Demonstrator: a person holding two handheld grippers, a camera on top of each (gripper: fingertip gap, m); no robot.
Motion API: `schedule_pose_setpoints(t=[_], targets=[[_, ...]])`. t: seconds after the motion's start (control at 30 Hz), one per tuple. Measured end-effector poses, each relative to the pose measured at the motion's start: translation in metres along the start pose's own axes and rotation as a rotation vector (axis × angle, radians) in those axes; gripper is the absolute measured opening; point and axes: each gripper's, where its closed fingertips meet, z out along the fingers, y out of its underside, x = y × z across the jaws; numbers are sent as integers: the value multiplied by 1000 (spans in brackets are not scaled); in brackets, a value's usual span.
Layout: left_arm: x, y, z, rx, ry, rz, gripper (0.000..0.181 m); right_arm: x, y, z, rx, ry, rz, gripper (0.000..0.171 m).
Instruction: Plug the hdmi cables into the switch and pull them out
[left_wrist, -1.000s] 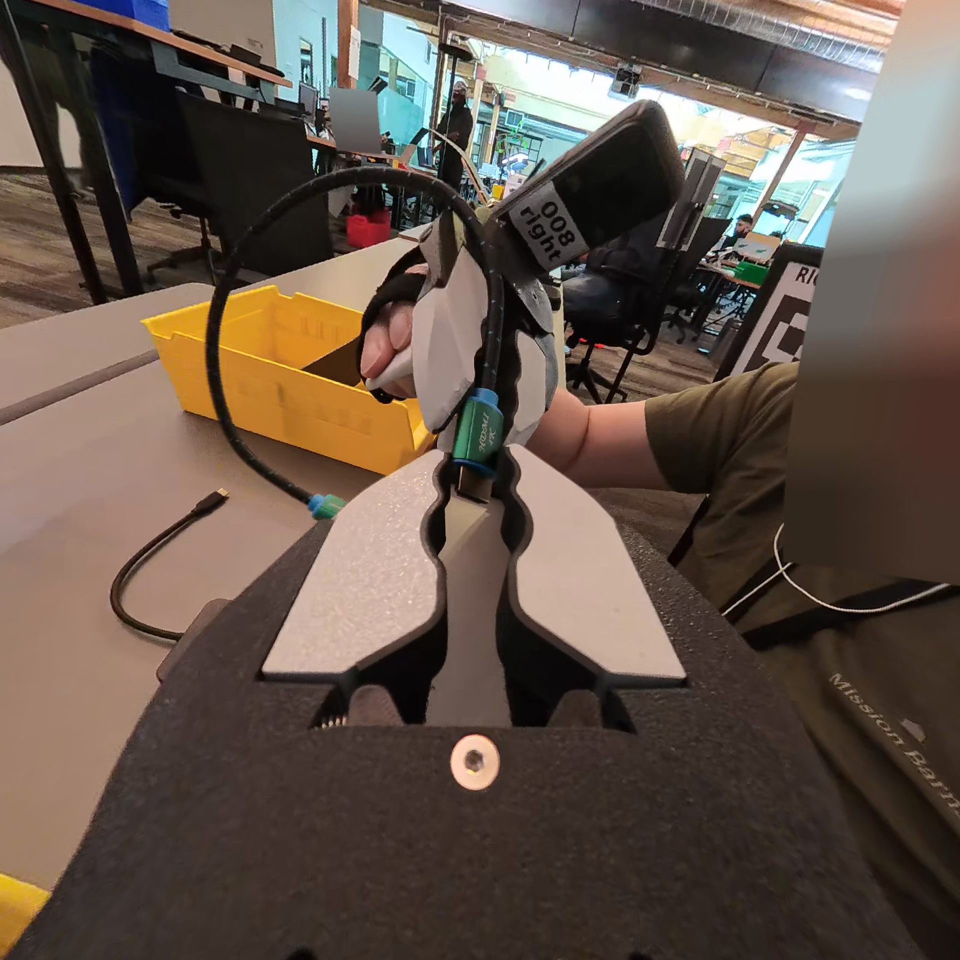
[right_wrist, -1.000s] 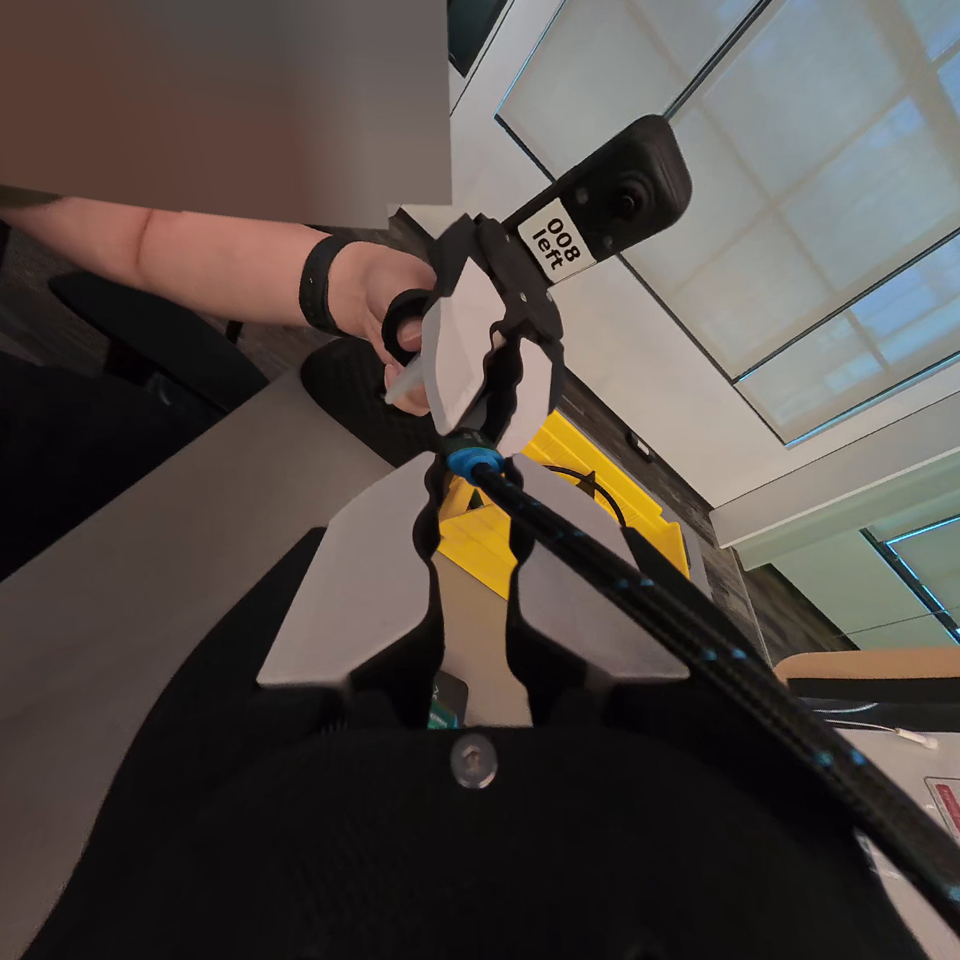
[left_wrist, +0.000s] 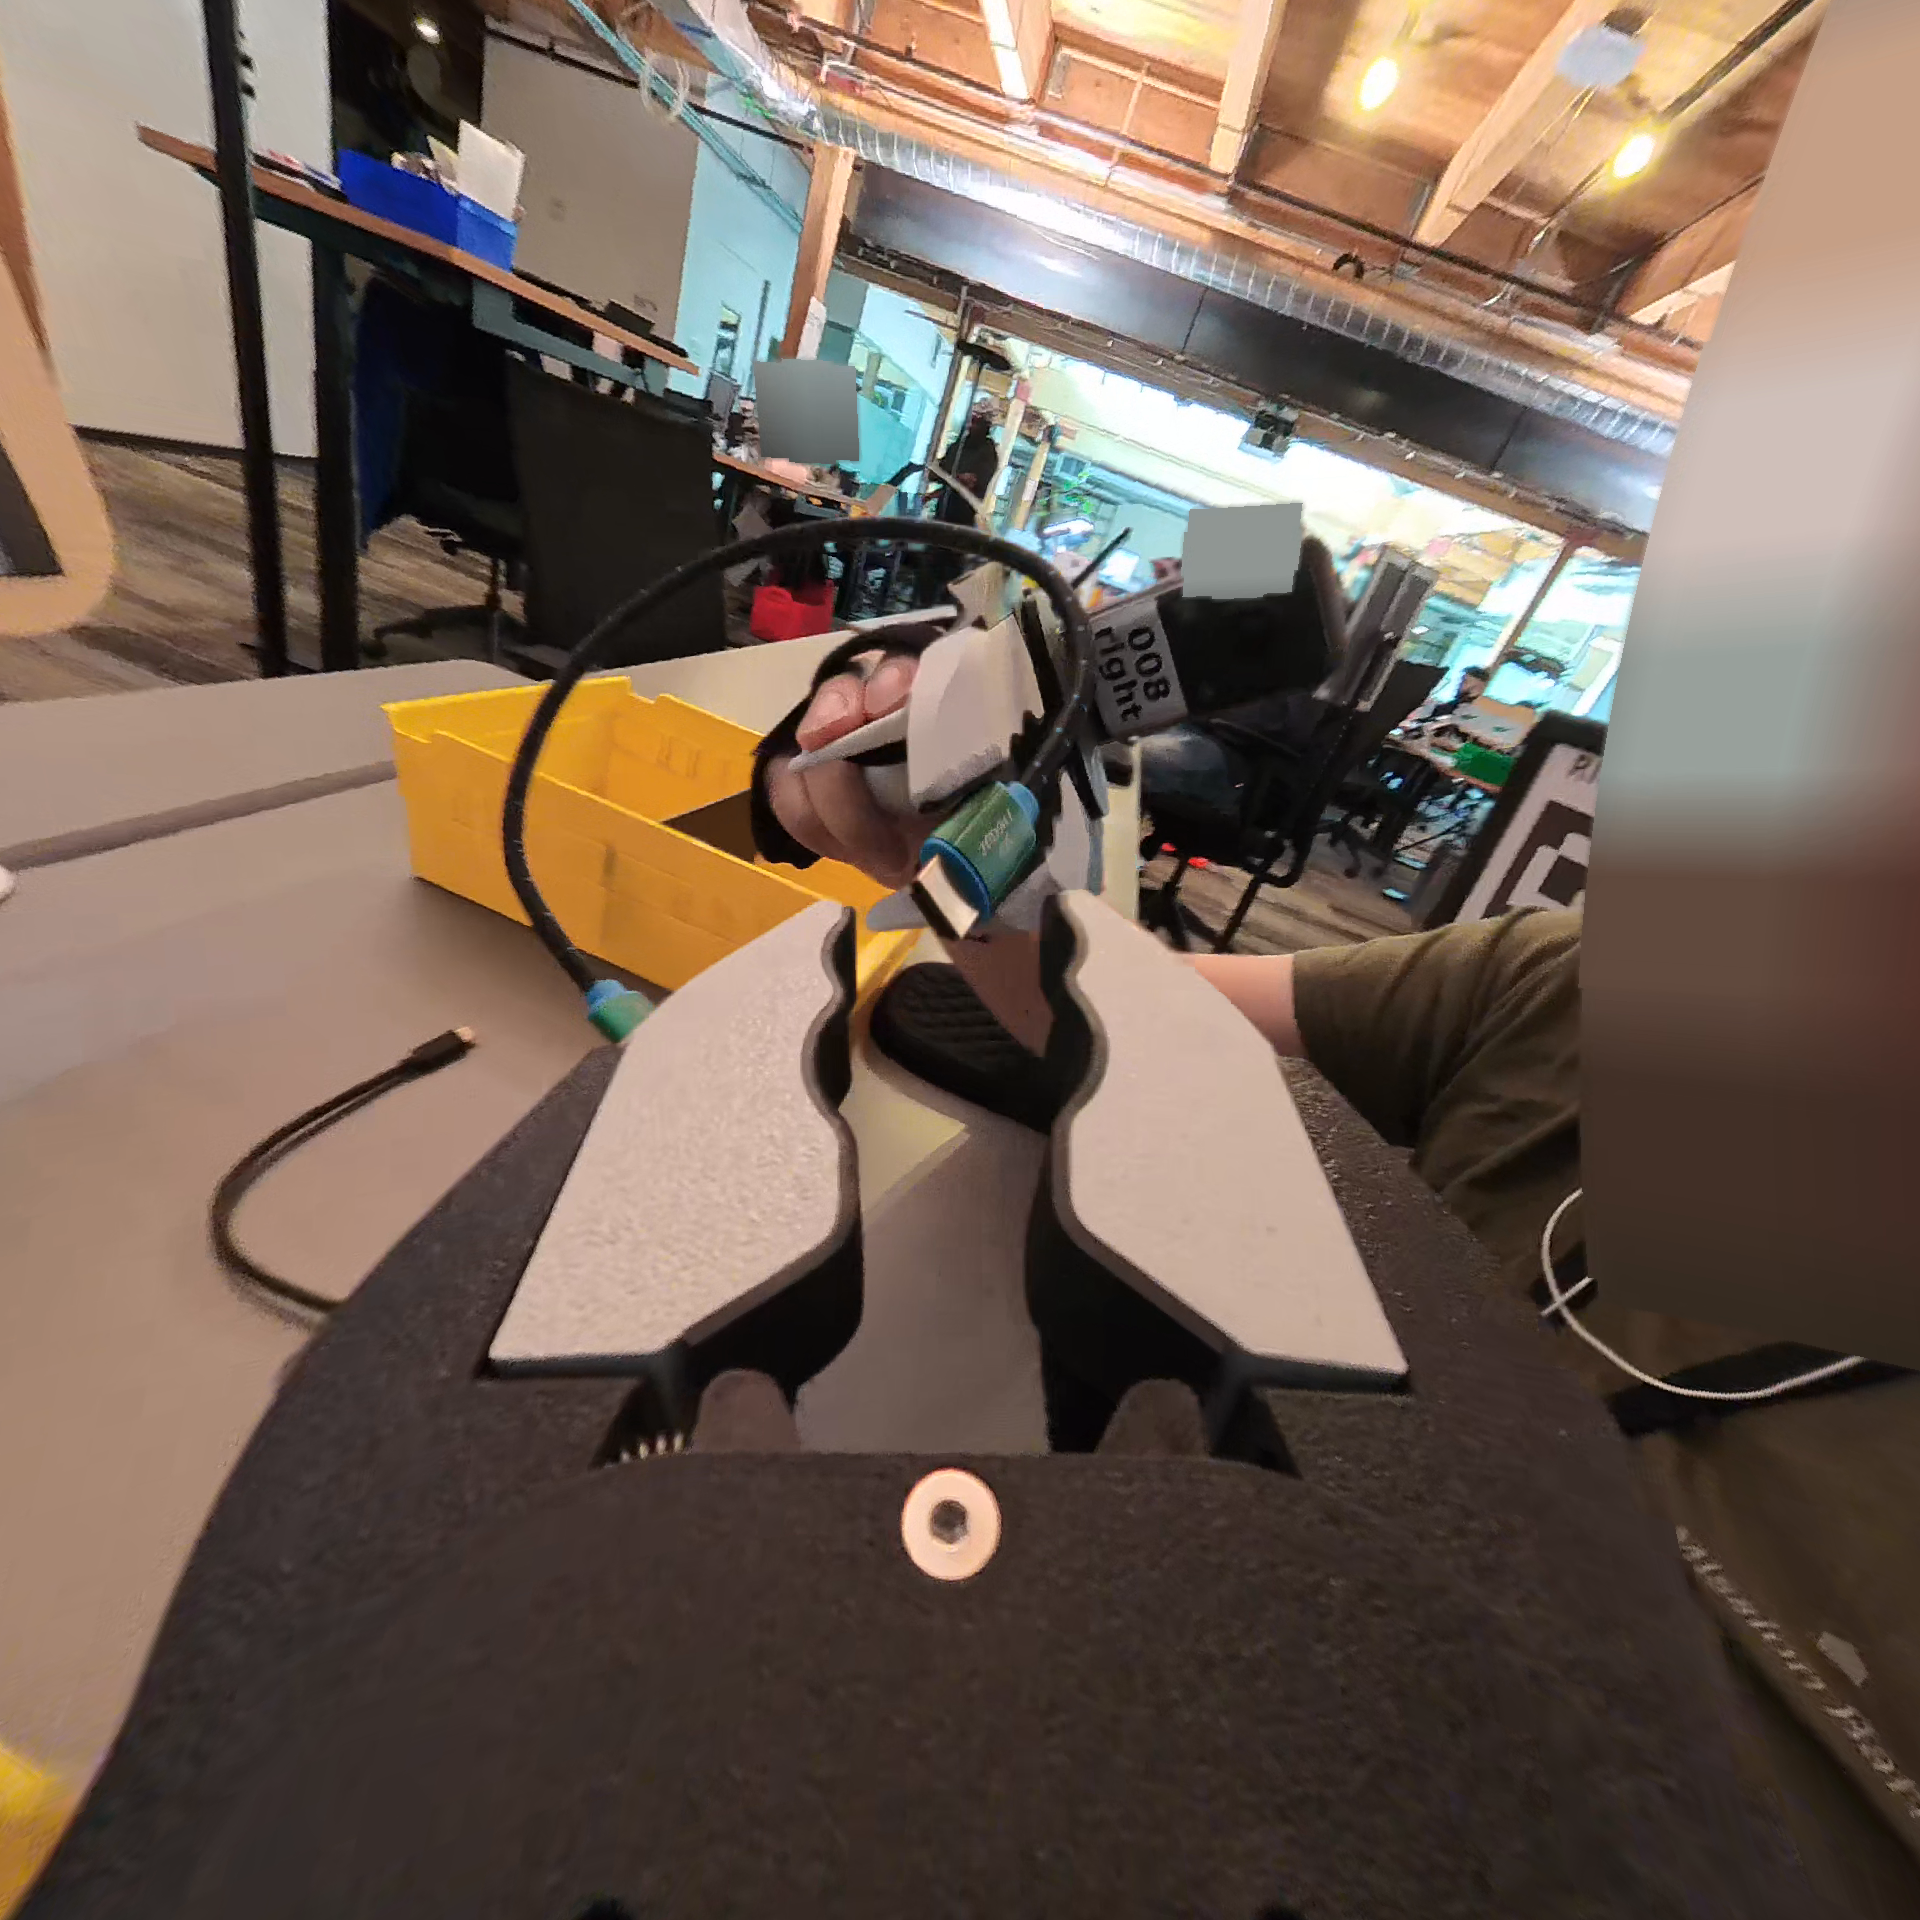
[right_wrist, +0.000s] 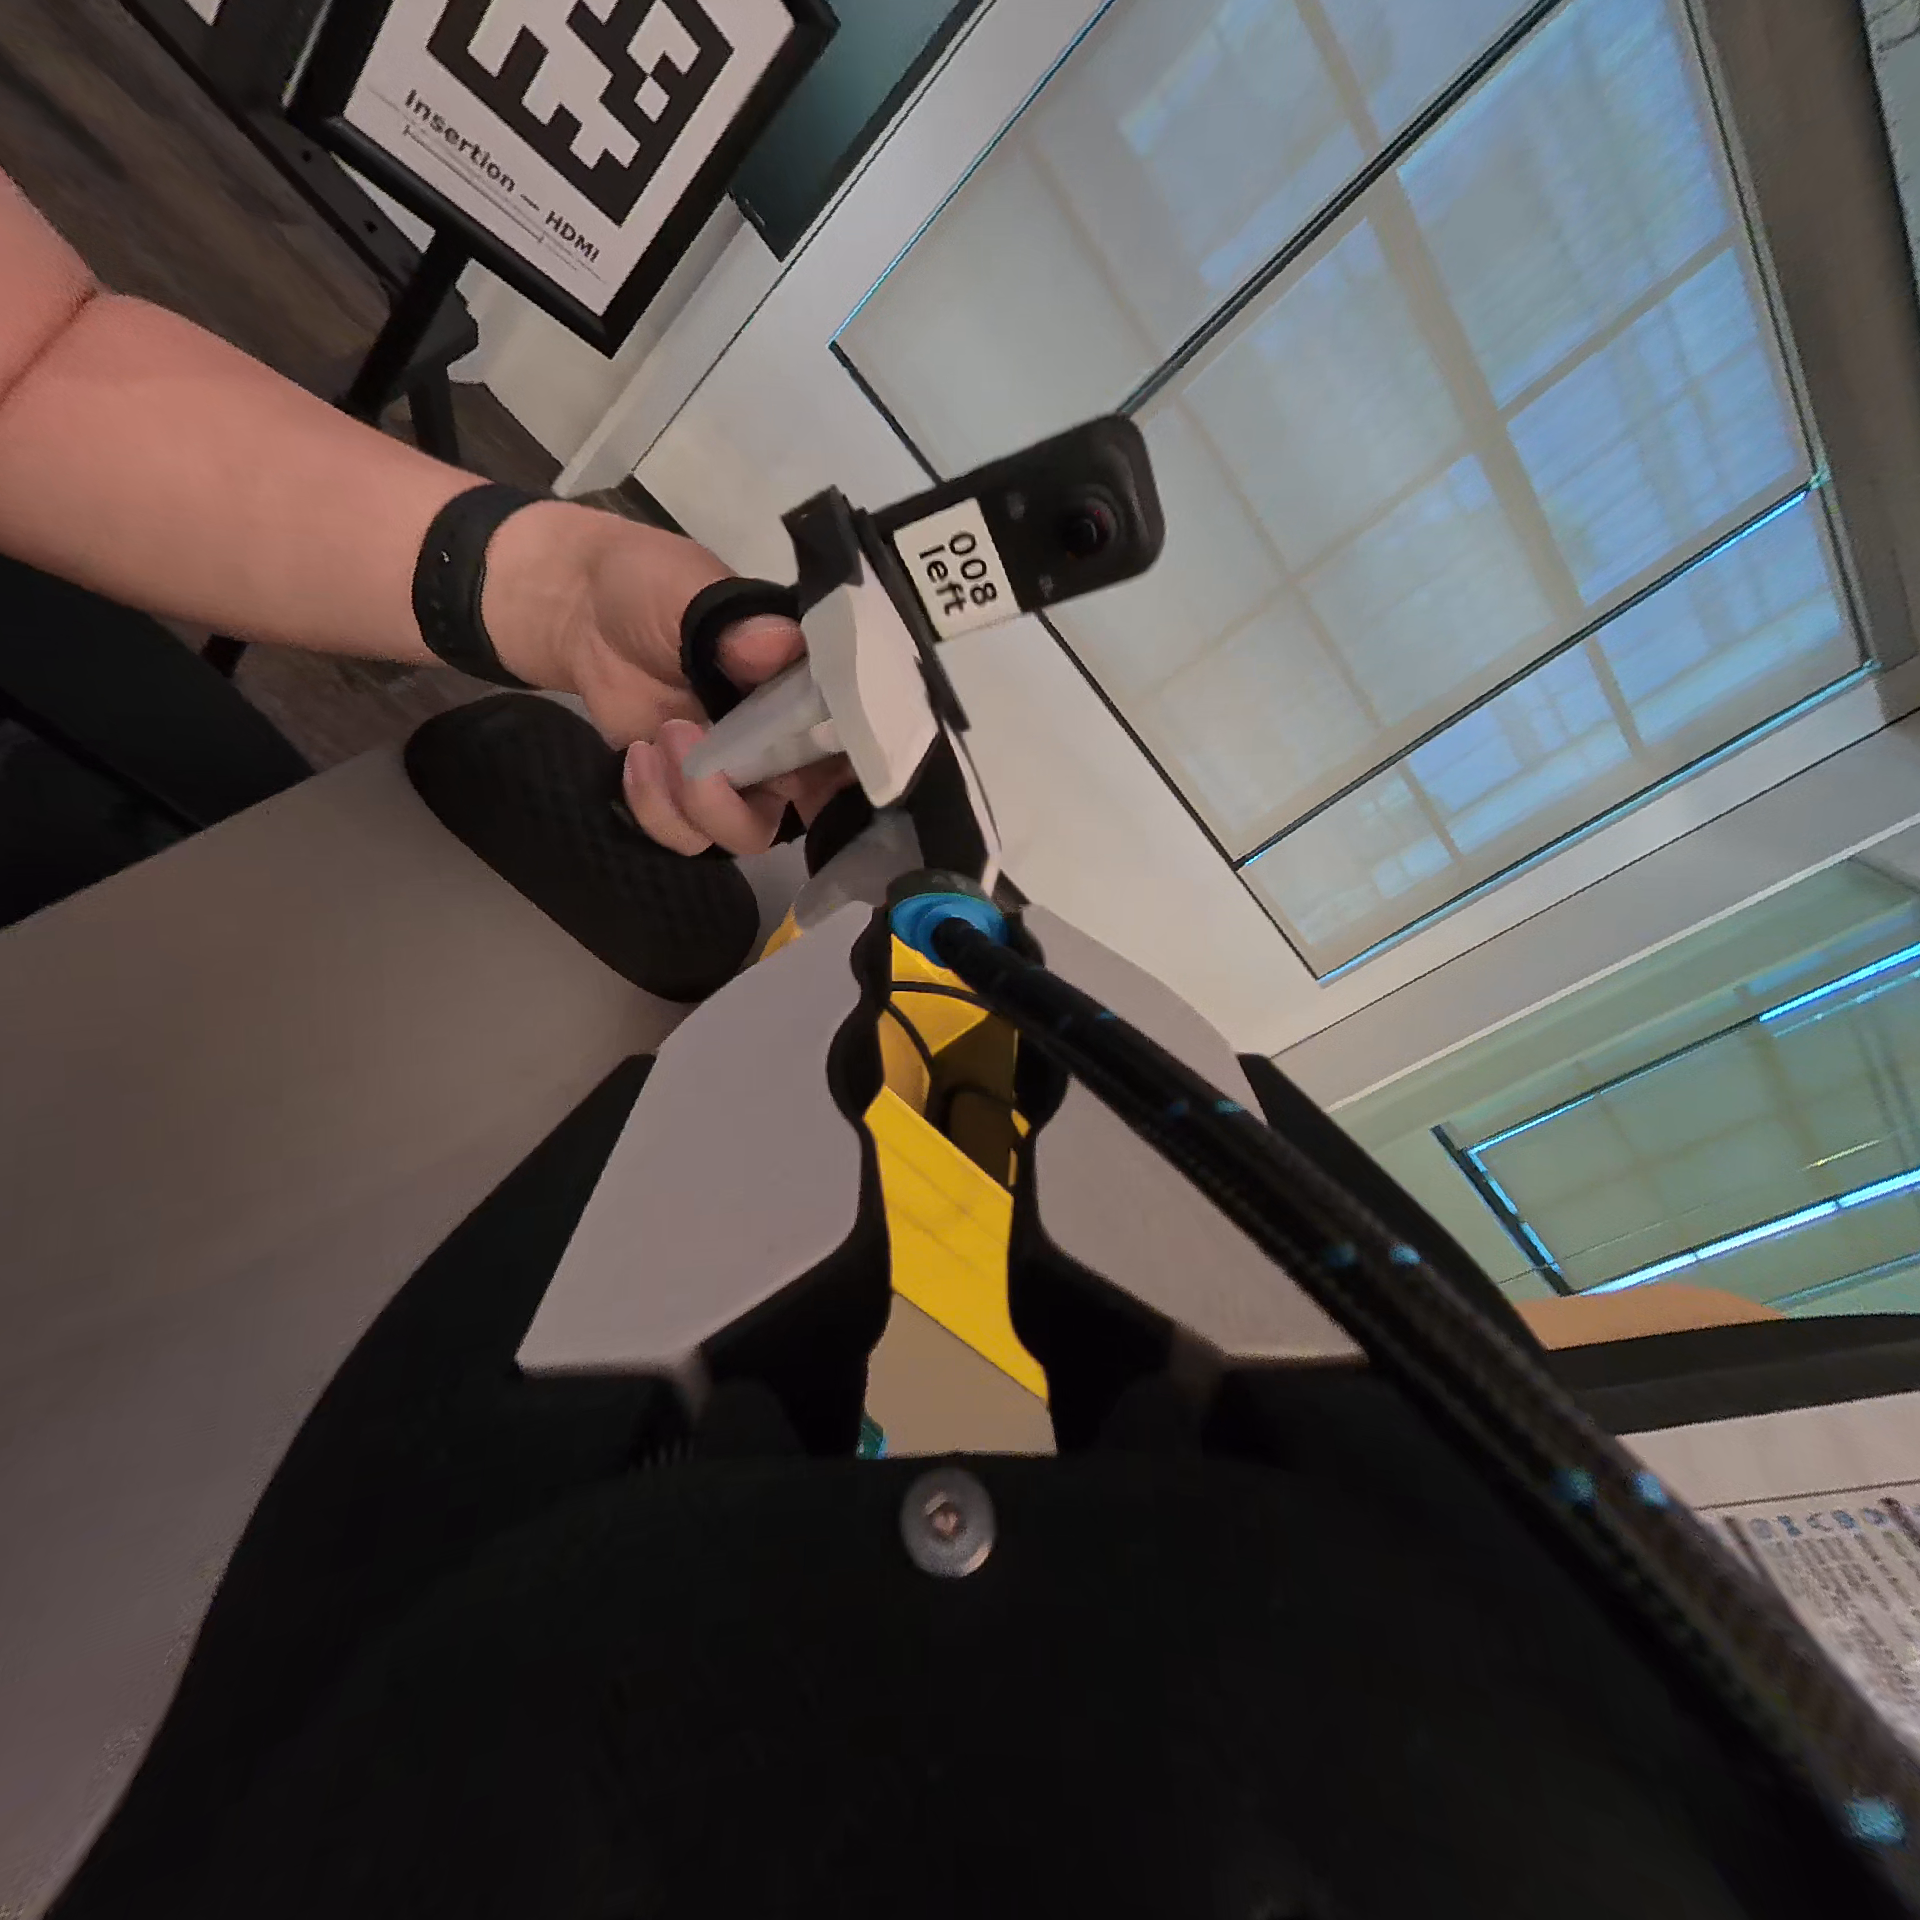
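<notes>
A black braided HDMI cable (left_wrist: 540, 769) loops above the table. My right gripper (right_wrist: 935, 920) is shut on its green and blue plug (right_wrist: 940, 914). In the left wrist view this plug (left_wrist: 977, 847) shows its metal tip, tilted down-left, just beyond my left fingertips. My left gripper (left_wrist: 951, 935) is open and empty, not touching the plug. The cable's other plug (left_wrist: 615, 1013) lies behind my left finger (left_wrist: 707, 1132). I cannot make out a switch.
A yellow bin (left_wrist: 582, 821) stands on the grey table (left_wrist: 208, 935) behind the cable loop. A thin black cable (left_wrist: 312, 1127) lies on the table at the left. A black textured oval pad (right_wrist: 582, 842) sits at the table edge. The person's arm (left_wrist: 1434, 1039) is at the right. Less than 4 cm separates the two grippers' tips.
My left gripper has opened and drawn back from the plug tip it was closed around. The right gripper keeps the plug and has tilted it. Both views have swung upward.
</notes>
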Motion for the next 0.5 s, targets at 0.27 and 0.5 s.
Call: schedule_pose_setpoints(t=[0.27,0.5], targets=[[5,2,17,40,132,-83,16,-4,-1,1,1,31,-139,21],[1,12,21,-90,35,15,14,-10,-5,0,40,-16,-90,21]])
